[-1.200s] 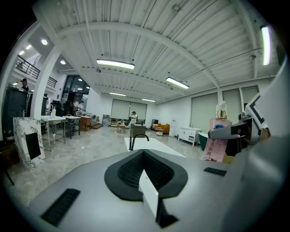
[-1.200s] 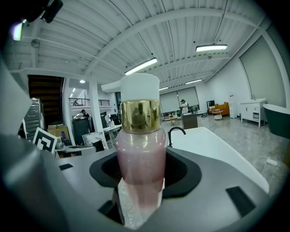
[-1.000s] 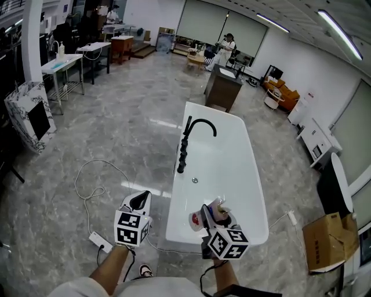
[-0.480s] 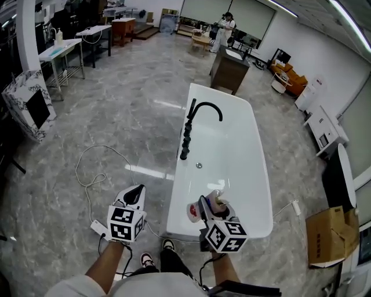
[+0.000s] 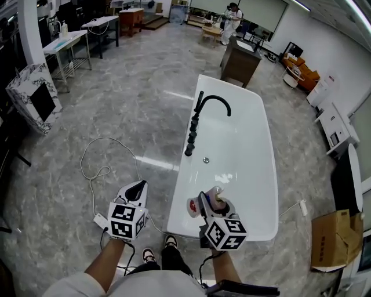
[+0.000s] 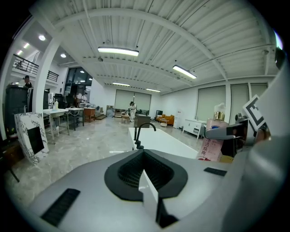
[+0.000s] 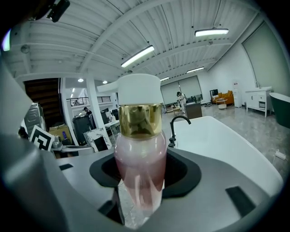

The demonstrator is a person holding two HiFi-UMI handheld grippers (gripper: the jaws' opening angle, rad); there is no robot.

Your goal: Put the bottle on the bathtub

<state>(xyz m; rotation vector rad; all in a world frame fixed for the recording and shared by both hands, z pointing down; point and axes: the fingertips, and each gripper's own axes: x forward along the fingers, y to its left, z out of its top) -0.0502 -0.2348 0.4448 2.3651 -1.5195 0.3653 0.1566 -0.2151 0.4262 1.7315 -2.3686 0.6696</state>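
A long white bathtub with a black faucet on its left rim stretches away from me in the head view. My right gripper hovers over the tub's near end, shut on a pink bottle. In the right gripper view the bottle stands upright between the jaws, with a gold collar and a white cap, and the bathtub lies beyond it. My left gripper is over the floor left of the tub, shut and holding nothing. The left gripper view shows the bottle at its right.
A white cable and a power strip lie on the marble floor to the tub's left. A cardboard box sits at the right, a marble-patterned cabinet at the left, and a brown cabinet past the tub. A person stands far back.
The view has moved forward toward the bathtub, and my feet now show at its near end. Both grippers keep their pose, the right still holding the bottle.
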